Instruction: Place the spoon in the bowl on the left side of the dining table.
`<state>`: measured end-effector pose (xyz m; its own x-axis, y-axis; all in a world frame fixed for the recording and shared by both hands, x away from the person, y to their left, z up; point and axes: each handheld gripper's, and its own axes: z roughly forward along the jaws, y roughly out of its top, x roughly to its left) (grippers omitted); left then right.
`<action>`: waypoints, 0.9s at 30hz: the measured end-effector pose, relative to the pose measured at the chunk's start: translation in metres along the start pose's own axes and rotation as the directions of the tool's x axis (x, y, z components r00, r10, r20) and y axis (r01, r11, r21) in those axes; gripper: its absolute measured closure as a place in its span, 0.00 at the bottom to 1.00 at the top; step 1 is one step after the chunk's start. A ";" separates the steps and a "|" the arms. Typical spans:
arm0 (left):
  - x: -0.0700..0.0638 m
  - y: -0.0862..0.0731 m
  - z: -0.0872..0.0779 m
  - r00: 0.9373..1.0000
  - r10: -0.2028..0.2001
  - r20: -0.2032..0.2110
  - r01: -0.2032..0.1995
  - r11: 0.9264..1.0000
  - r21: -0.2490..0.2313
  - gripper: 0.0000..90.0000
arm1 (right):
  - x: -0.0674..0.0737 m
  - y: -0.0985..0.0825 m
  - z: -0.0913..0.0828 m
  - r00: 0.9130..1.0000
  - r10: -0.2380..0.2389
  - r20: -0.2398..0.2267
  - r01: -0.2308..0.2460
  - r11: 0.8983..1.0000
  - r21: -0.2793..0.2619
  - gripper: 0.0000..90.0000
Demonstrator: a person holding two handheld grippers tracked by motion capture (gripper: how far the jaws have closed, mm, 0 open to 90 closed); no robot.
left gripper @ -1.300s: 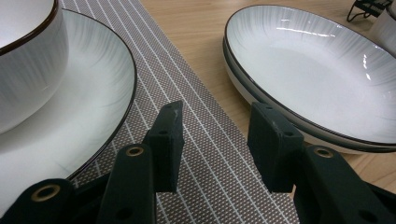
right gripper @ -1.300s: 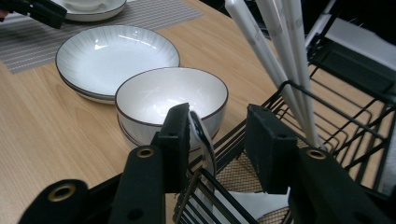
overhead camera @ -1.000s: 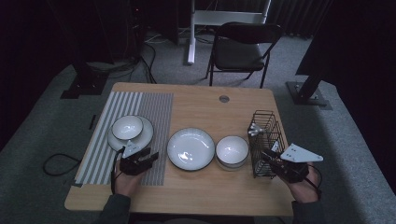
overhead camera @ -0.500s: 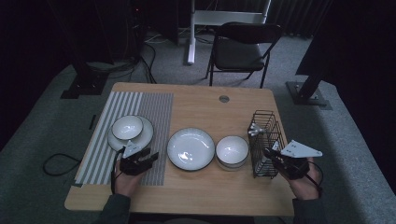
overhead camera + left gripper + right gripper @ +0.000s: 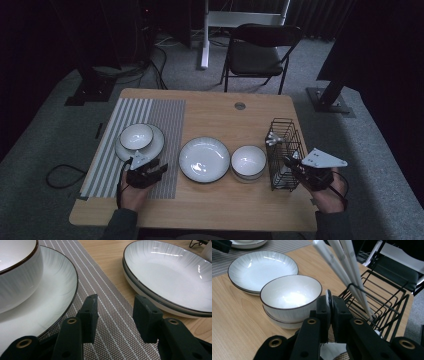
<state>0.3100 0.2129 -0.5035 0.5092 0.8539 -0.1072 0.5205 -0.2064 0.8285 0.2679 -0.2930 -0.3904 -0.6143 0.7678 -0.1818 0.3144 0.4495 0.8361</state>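
Between right gripper (image 5: 330, 305) jaws, thin white utensil (image 5: 328, 298) clamped, mostly hidden; left gripper (image 5: 115, 315) half-open, empty, low over mat (image 5: 112, 312).

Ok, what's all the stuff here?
wooden table: one, light brown
striped woven mat: one, grey, table's left
white dark-rimmed plates: one on the mat, two stacked mid-table
white dark-rimmed bowls: one on that plate, two stacked by the basket
black wire basket: one, table's right
long white sticks: several, in the basket
thin white piece: one, in right jaws
black folding chair: one, behind the table
left hand-held gripper: black, open, over mat
right hand-held gripper: black, shut on the thin white piece
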 end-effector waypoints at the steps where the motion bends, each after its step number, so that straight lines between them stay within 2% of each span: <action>1: 0.000 0.000 -0.001 1.000 0.002 -0.002 -0.002 1.000 0.001 0.62 | 0.000 0.001 -0.001 1.000 -0.002 0.002 0.002 1.000 -0.001 0.94; 13: 0.003 -0.004 -0.004 1.000 0.000 -0.011 0.000 1.000 0.012 0.62 | -0.004 0.016 -0.009 0.999 -0.037 0.011 0.037 0.999 -0.013 0.94; 27: 0.001 -0.006 -0.002 1.000 0.014 -0.002 -0.014 1.000 0.027 0.61 | -0.009 0.038 -0.022 0.998 -0.068 0.004 0.068 0.996 -0.060 0.94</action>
<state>0.3064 0.2159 -0.5075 0.5153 0.8517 -0.0947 0.5314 -0.2309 0.8151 0.2694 -0.2925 -0.3456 -0.6314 0.7372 -0.2407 0.2279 0.4730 0.8511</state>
